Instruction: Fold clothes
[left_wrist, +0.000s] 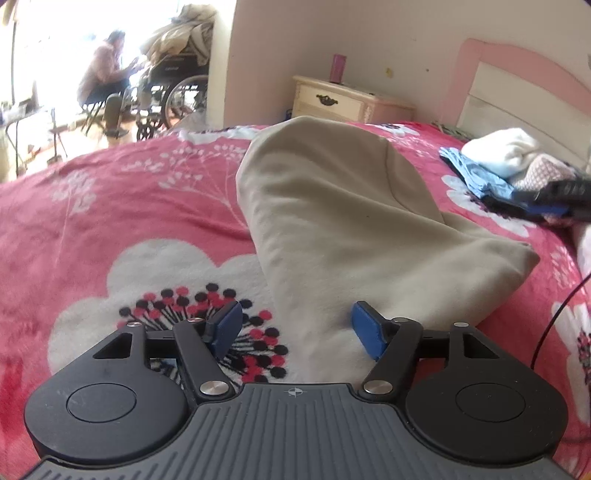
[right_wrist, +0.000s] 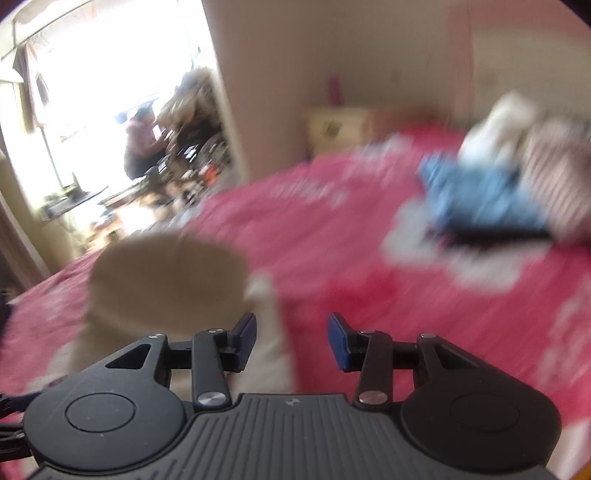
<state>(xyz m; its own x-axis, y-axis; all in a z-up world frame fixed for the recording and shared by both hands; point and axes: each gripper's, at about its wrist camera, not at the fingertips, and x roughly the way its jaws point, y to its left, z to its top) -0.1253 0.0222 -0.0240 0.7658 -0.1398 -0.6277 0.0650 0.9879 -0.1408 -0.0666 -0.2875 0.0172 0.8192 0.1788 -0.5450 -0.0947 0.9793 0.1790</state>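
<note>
Hovering w/ both jaws parted, empty: left gripper (left_wrist: 295, 328) at beige garment (left_wrist: 332, 206) near edge; pinch corners evenly (right view blurred).

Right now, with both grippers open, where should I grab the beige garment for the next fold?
Take the beige garment at its near right corner, coming in low from the right. That corner juts out flat over the pink blanket, giving an edge to pinch. The left gripper already hangs open over the near hem.

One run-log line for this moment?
left gripper: open, empty | right gripper: open, empty, view blurred | beige garment: folded on pink blanket | clothes pile: unfolded
</note>
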